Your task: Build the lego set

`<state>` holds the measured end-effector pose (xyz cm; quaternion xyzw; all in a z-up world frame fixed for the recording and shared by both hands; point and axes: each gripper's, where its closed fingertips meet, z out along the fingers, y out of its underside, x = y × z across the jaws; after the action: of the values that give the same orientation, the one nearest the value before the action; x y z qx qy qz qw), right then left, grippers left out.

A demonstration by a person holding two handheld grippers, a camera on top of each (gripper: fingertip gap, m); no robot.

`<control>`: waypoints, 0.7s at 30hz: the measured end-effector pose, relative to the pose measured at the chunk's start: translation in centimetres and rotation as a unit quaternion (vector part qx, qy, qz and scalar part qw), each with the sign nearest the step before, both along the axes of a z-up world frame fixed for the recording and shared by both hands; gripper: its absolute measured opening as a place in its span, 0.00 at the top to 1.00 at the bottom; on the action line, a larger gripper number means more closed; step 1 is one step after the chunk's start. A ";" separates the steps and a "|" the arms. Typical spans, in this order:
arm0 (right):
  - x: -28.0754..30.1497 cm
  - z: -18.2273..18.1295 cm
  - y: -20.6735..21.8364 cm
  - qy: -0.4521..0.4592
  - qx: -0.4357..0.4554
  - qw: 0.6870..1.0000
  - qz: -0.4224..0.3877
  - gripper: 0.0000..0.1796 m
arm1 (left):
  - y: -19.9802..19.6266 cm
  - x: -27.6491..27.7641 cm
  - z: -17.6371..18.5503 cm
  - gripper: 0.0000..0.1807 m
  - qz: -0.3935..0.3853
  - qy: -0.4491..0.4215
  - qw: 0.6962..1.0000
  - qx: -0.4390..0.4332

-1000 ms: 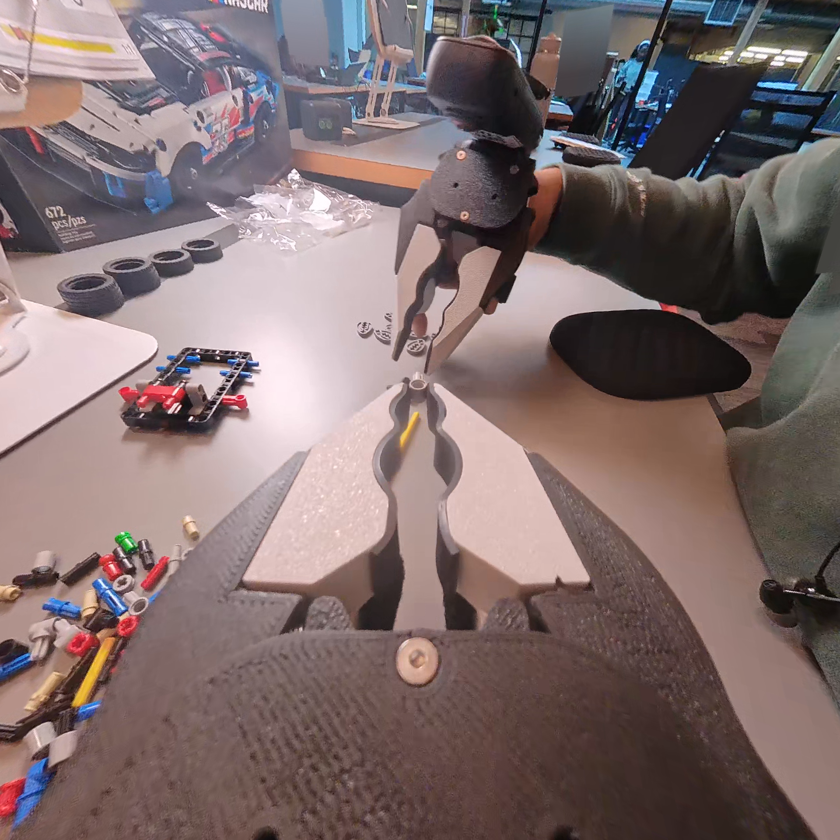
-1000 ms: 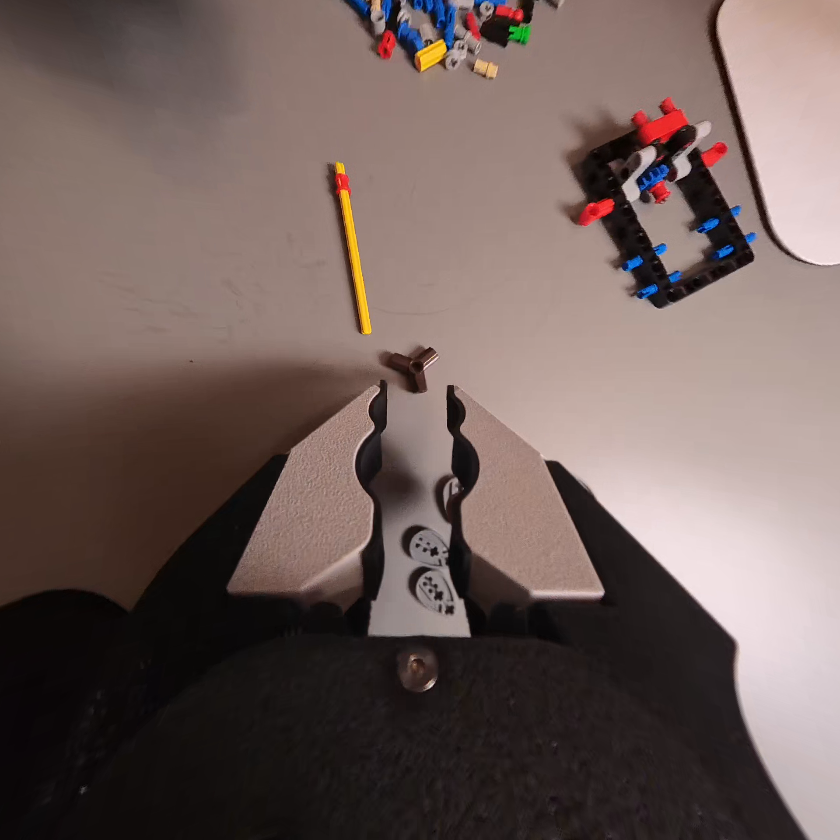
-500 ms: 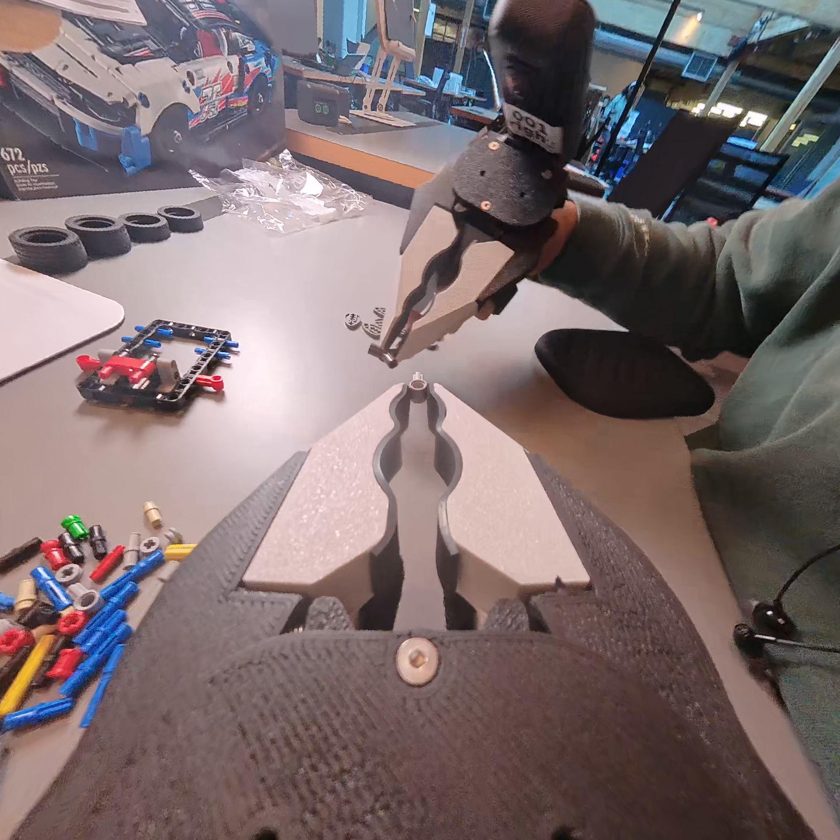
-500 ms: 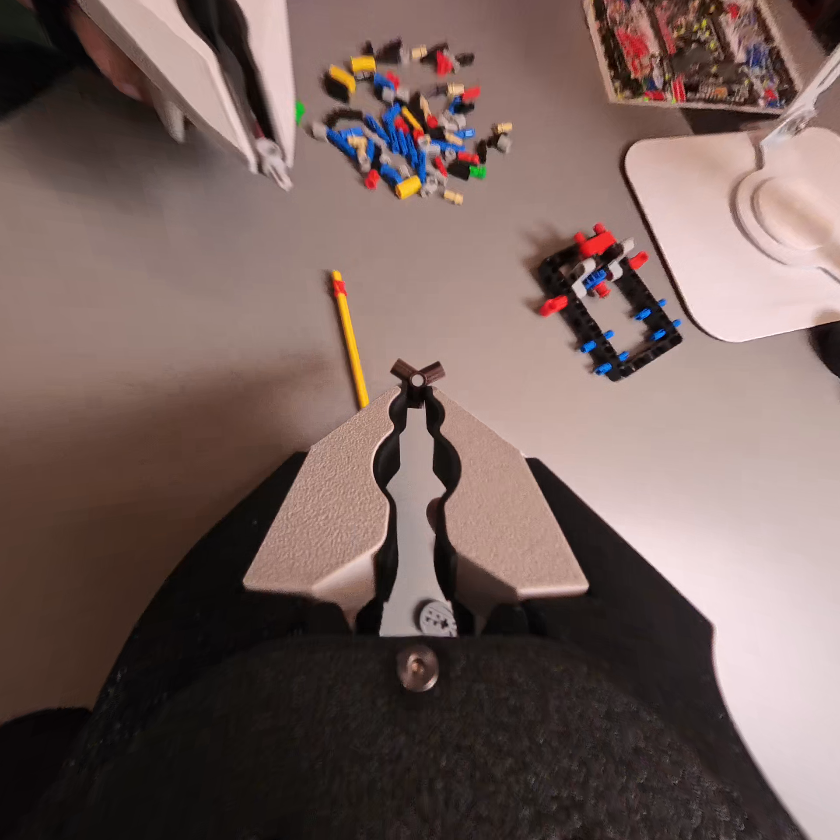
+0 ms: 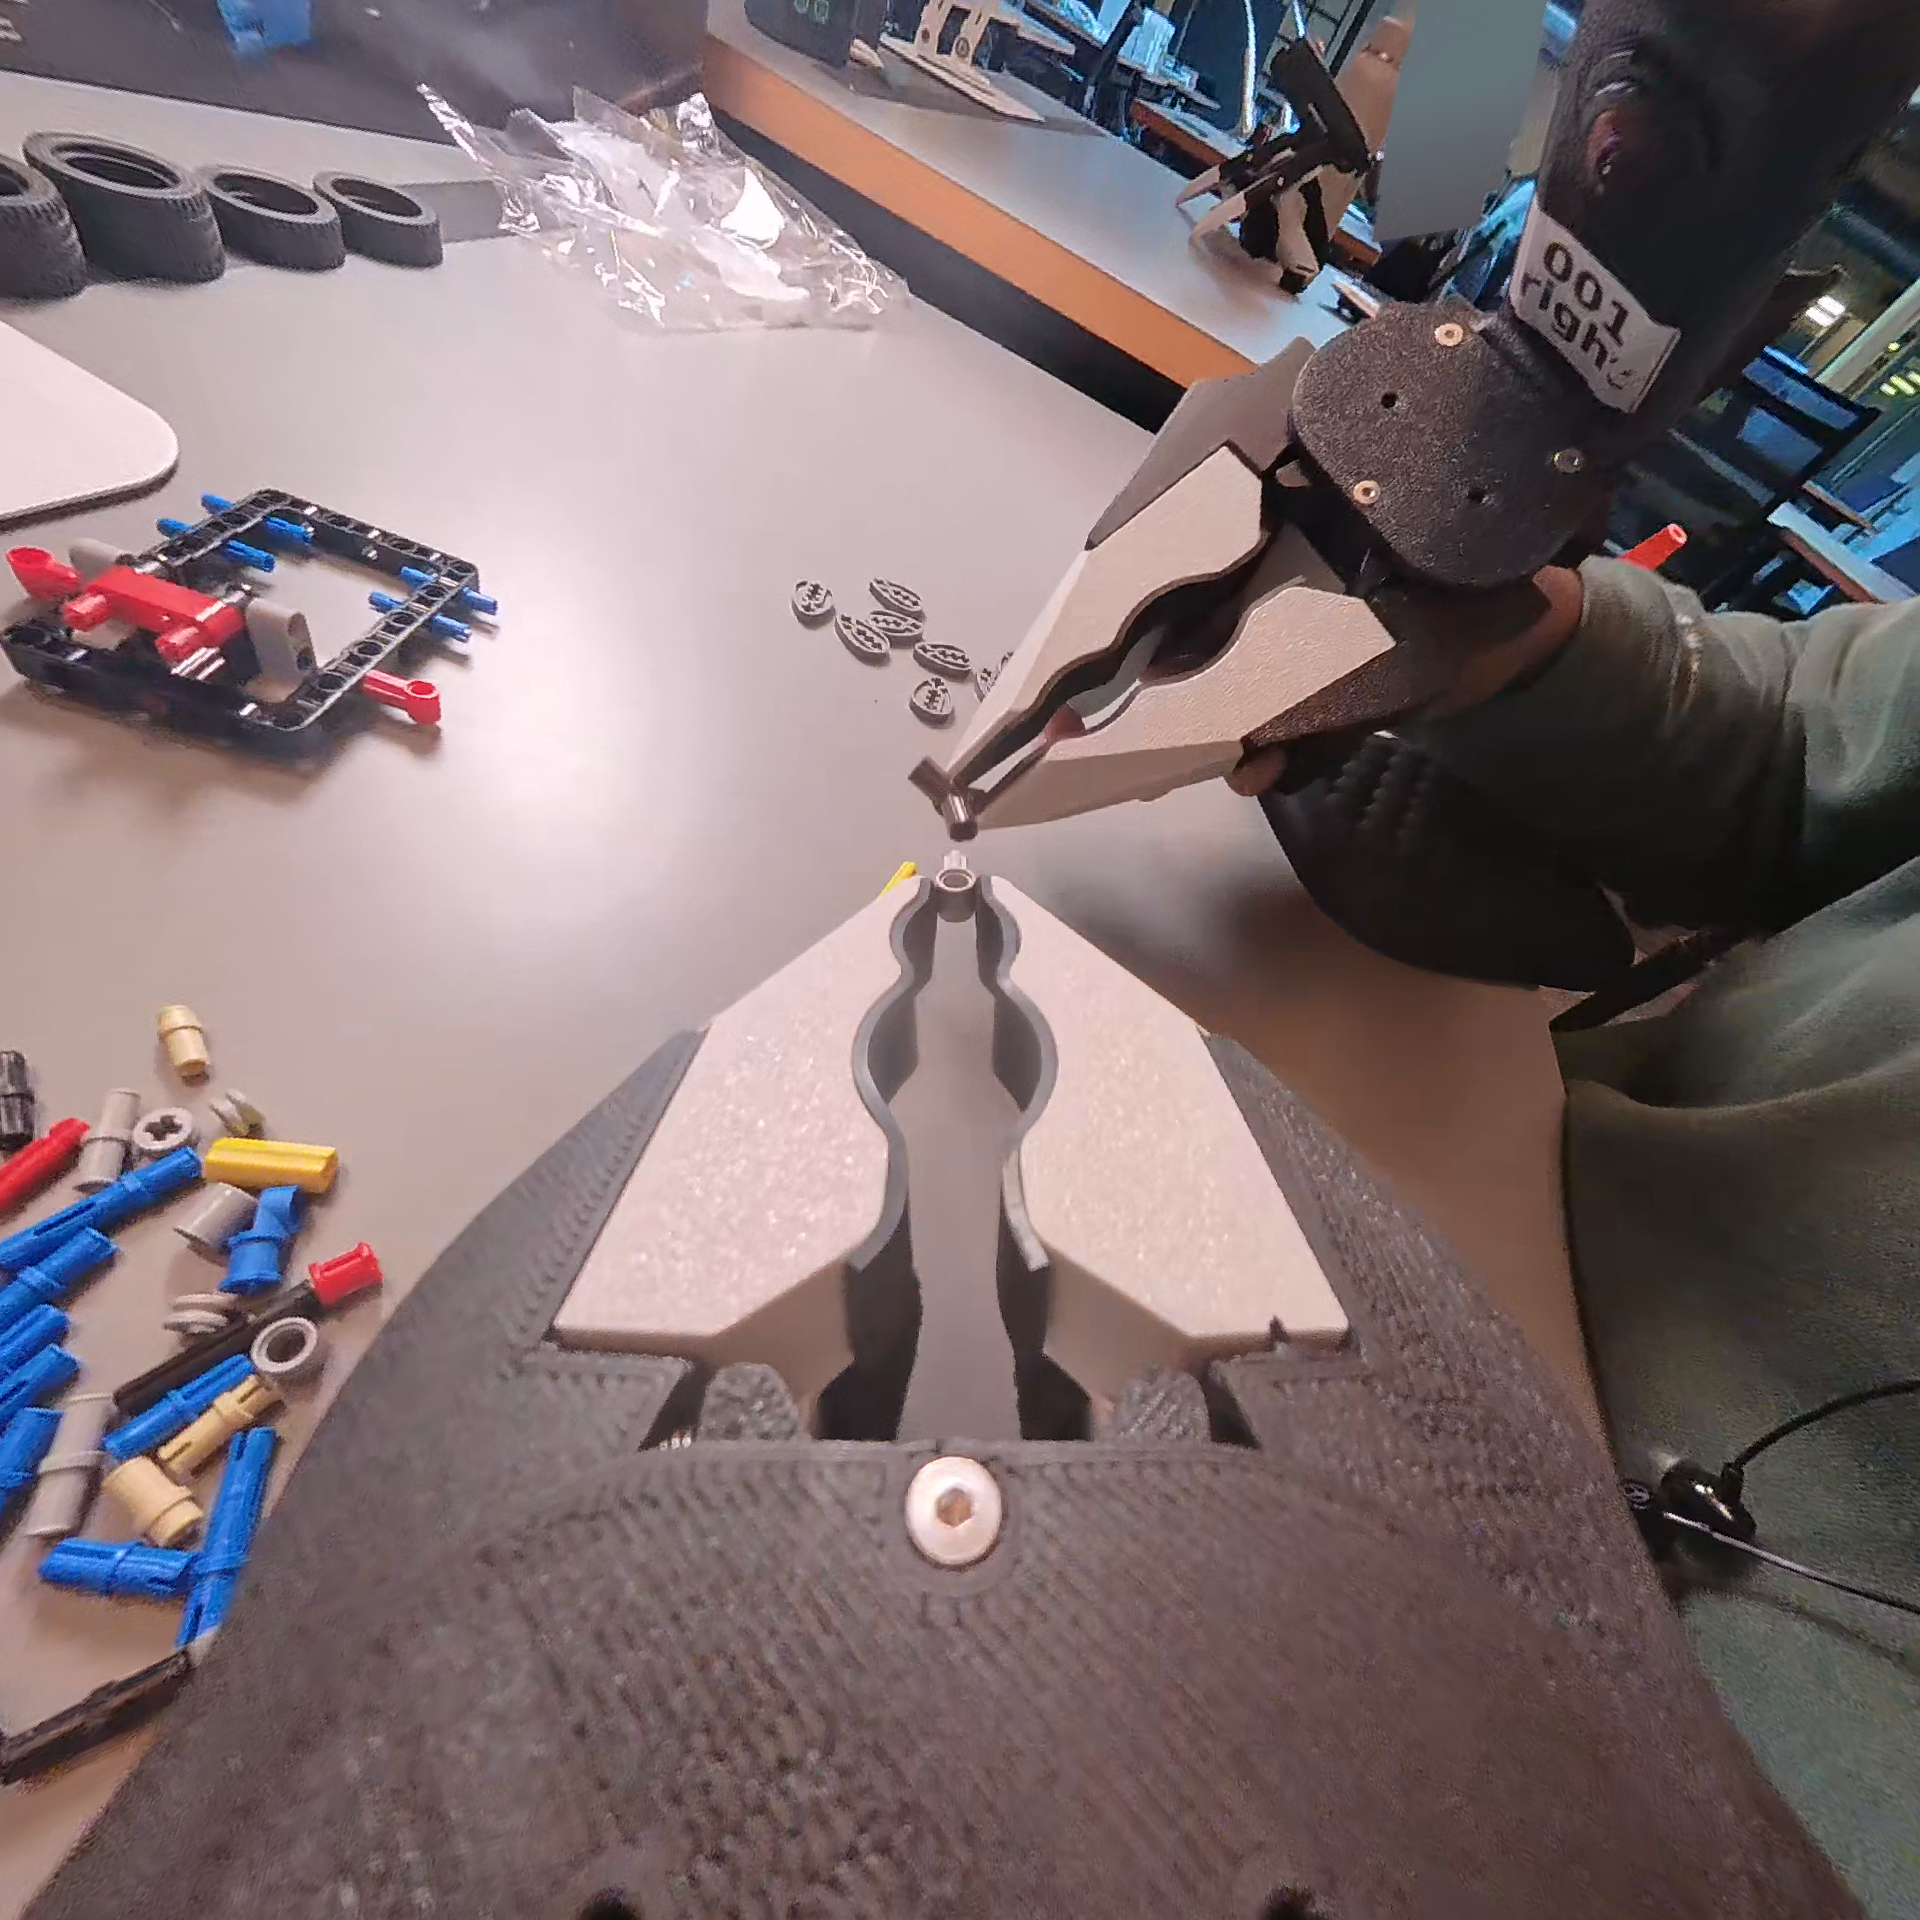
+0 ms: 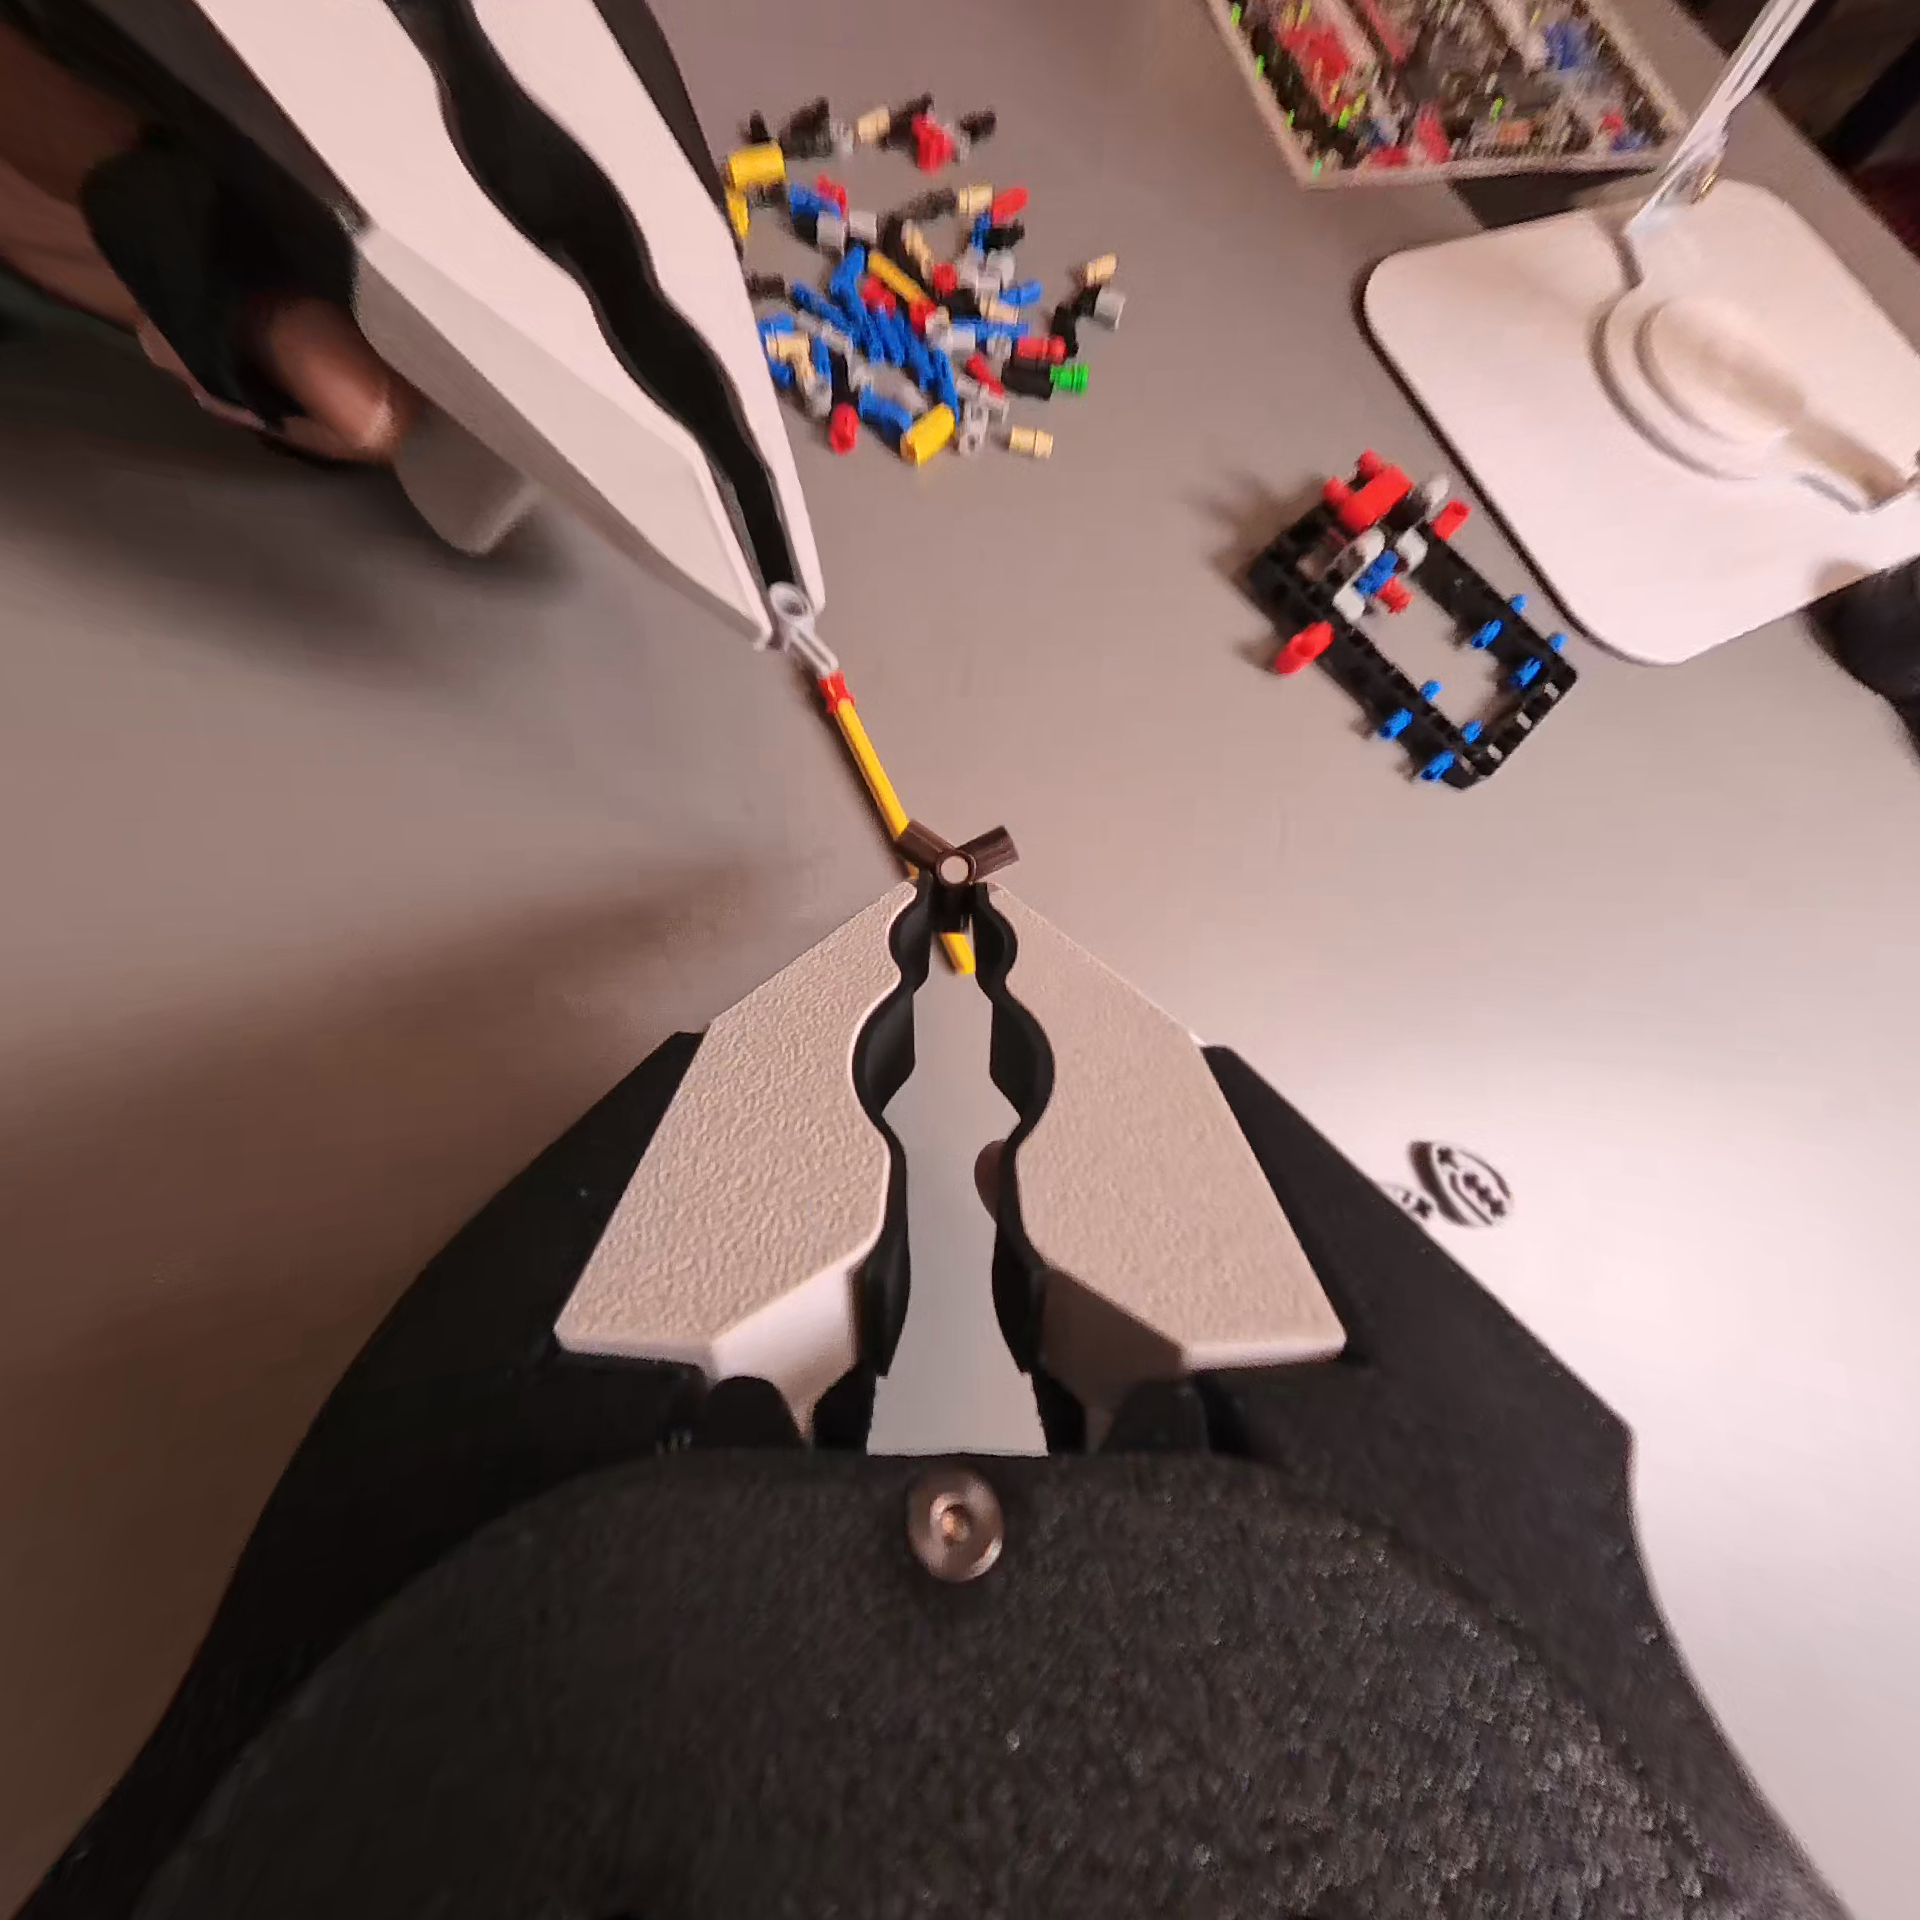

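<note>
Brown connector (image 6: 954, 864) pinched (fingers' tips), aloft

- A grey table (image 5: 644, 436) fills most of both views; its surface is smooth and matte.
- A white flat base (image 6: 1538, 436) with rounded corners lies on the table. It has a raised round part, and a pale post (image 6: 1704, 156) rises from it.
- A crumpled clear plastic bag (image 5: 675, 239) lies near the far edge of the table.
- A flat black oval pad (image 5: 1455, 904) lies on the right part of the table.
- Behind it stands a second table (image 5: 987, 197) with an orange-brown edge.
- A black earbud (image 5: 1704, 1512) with a thin cable hangs at the right edge, against green cloth.
</note>
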<state>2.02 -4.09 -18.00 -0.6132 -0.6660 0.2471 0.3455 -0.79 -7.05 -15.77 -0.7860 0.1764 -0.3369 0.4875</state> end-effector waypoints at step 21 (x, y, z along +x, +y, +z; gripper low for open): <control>-2.3 3.0 0.0 0.151 0.057 0.987 -0.002 0.97 | 0.6 -0.7 1.5 0.97 0.017 -0.140 0.990 -0.030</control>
<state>-0.23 -4.12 -14.95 -0.5496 -0.6180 0.2973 0.4772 -1.47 -6.49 -14.22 -0.7481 0.0832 -0.4404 0.4893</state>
